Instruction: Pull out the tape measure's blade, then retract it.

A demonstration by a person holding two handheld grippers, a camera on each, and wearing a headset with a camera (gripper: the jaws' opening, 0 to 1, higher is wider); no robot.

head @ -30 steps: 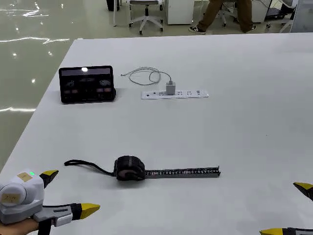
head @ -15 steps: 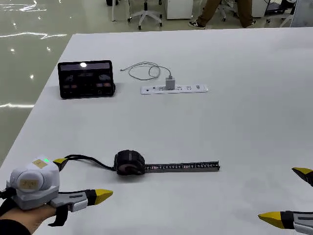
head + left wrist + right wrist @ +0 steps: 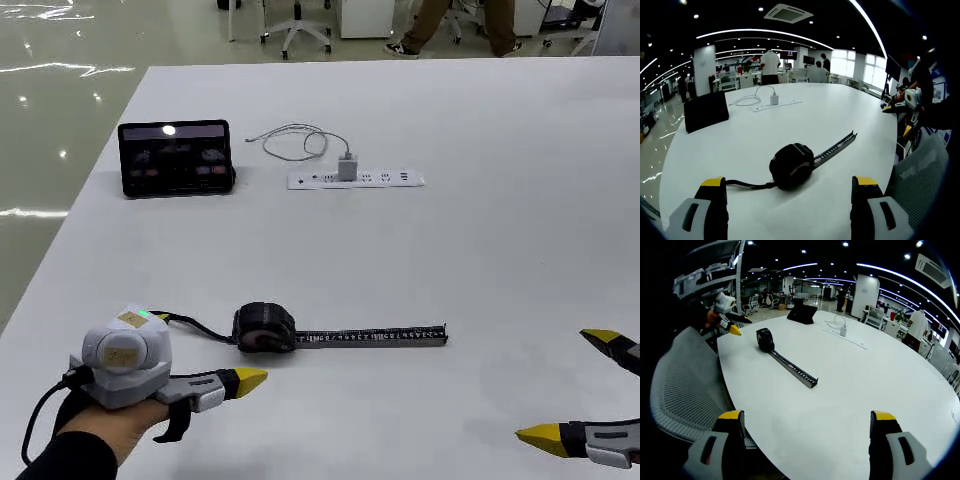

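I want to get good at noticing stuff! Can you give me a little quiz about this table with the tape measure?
1. True or false: the tape measure has its blade pulled out along the table.
2. Pick one: the left tool and the right tool are both A) open, holding nothing, or B) shut on something.
3. Fill in: the charger is plugged into the white ___.

Key: 1 true. 2 A. 3 power strip.
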